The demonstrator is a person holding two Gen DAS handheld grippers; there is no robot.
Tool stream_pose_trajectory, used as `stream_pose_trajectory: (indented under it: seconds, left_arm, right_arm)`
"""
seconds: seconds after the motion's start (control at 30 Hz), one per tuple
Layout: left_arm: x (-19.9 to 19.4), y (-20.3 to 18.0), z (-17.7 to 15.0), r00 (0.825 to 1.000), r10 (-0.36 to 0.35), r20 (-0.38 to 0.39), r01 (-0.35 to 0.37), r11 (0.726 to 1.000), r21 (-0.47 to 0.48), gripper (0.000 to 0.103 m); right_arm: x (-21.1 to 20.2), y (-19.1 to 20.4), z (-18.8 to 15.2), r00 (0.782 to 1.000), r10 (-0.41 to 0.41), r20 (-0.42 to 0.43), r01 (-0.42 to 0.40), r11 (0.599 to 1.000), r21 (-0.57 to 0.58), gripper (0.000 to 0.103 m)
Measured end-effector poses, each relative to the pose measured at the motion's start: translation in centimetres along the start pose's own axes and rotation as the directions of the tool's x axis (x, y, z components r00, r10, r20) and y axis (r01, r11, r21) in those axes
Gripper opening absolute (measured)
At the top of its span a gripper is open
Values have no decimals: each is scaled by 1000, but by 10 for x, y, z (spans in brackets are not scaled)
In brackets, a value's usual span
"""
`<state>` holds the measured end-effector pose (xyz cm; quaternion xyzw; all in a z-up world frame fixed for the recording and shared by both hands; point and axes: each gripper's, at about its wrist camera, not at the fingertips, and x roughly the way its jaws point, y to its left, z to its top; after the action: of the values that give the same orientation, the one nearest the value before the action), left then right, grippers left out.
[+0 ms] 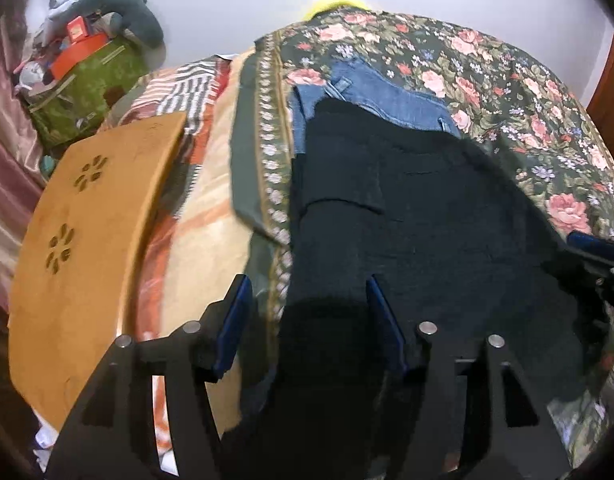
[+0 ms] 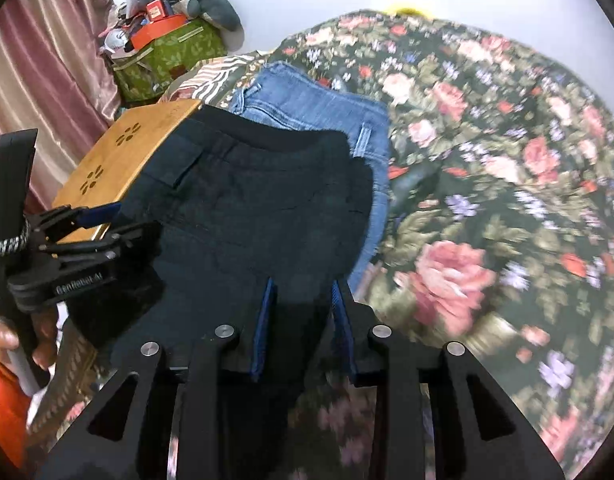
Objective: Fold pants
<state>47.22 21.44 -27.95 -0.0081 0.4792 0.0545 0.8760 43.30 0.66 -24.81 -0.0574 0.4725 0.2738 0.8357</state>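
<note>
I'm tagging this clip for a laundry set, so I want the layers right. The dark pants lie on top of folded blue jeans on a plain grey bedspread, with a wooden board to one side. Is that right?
Not quite: the bedspread is not plain grey but dark green with pink roses, as the right wrist view shows. The rest holds: the dark pants lie over the folded blue jeans, with the wooden board to one side.

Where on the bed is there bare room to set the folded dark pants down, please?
The floral cover lies bare right of the jeans and dark pants. The left is crowded: wooden board, green box piled with clutter, and striped bedding.
</note>
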Motion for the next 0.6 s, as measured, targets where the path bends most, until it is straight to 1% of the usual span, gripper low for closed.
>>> stream_pose_trajectory:
  seconds: [0.1,0.2,0.23,0.3,0.33,0.37,0.4,0.43,0.47,0.5,0.6]
  left_arm:
    - [-38,0,-2,998,31,51,-31,999,10,60]
    - [-91,-2,-4,992,15,125,-16,1000,9,60]
    - [-117,-4,-6,987,4,160,-6,1000,10,60]
    - [-154,-5,-8,976,-10,215,7,1000,15,60]
    - [-183,-10,-11,966,-9,258,4,1000,21,60]
    - [-207,-13,-14,956,-8,295,0,1000,26,60]
    - [-223,-15,-16,948,-7,319,-2,1000,29,60]
    - [-250,-20,-21,932,-8,361,-5,999,34,60]
    - [-269,-23,-26,921,-12,389,-3,999,37,60]
    - [-287,-26,-31,909,-18,416,2,999,39,60]
    - [-344,-35,-52,869,-40,493,20,999,46,60]
  right_arm:
    - [-31,0,0,999,10,48,-9,1000,-5,27]
    - [-79,8,-1,991,22,131,-20,1000,-20,27]
    - [-102,13,-2,985,28,169,-24,999,-29,27]
    - [-135,22,-2,972,45,229,-35,998,-45,27]
    - [-160,29,-4,960,55,273,-40,997,-58,27]
    - [-176,34,-6,952,61,301,-42,997,-69,27]
    - [-195,40,-9,941,67,333,-42,996,-80,27]
    - [-220,47,-14,924,78,374,-46,995,-93,27]
    - [-234,53,-17,913,86,399,-49,994,-102,27]
    - [-255,61,-23,895,99,435,-55,992,-113,27]
    - [-298,81,-40,850,122,512,-53,988,-148,27]
